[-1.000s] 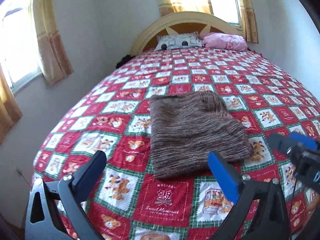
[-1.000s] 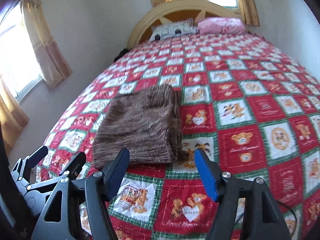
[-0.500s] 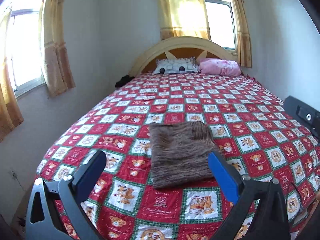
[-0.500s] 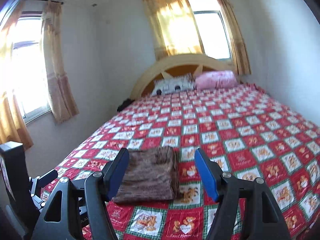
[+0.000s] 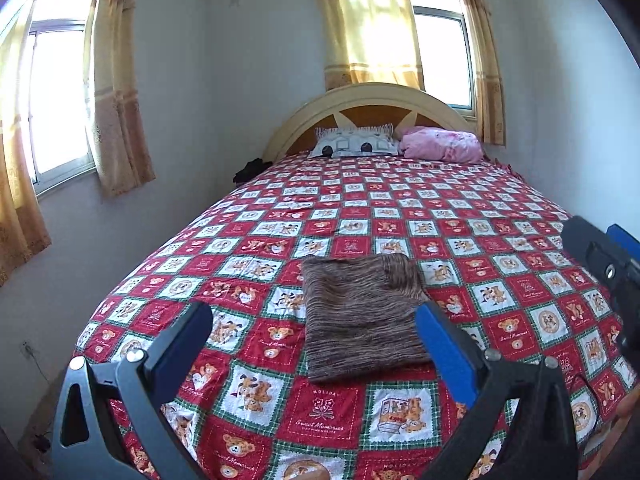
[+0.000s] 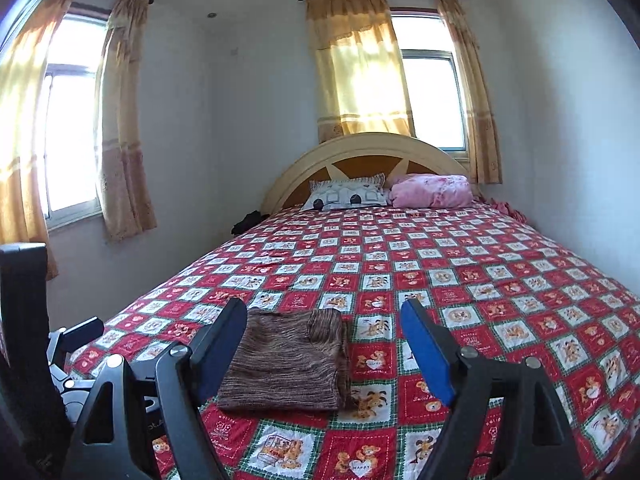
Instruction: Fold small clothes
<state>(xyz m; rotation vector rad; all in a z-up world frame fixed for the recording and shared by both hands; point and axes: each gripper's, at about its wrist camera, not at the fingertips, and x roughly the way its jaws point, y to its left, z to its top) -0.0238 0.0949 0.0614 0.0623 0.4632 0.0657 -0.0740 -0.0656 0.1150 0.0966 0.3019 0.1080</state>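
A brown knit garment (image 5: 360, 312) lies folded into a flat rectangle near the foot of the bed; it also shows in the right wrist view (image 6: 288, 360). My left gripper (image 5: 316, 340) is open and empty, held back from the garment above the bed's foot. My right gripper (image 6: 324, 340) is open and empty, also held back, to the right of the left one. Part of the right gripper shows at the right edge of the left wrist view (image 5: 608, 264). Part of the left gripper shows at the lower left of the right wrist view (image 6: 72, 352).
The bed (image 5: 460, 216) has a red patchwork bear quilt. A grey-white pillow (image 5: 354, 146) and a pink pillow (image 5: 440, 148) lie by the arched headboard (image 5: 372, 96). Curtained windows are on the back and left walls. A dark object (image 5: 250, 170) sits beside the bed's left side.
Both grippers have pulled back and up from the folded garment, which looks smaller now and more of the room shows. The garment has not moved.
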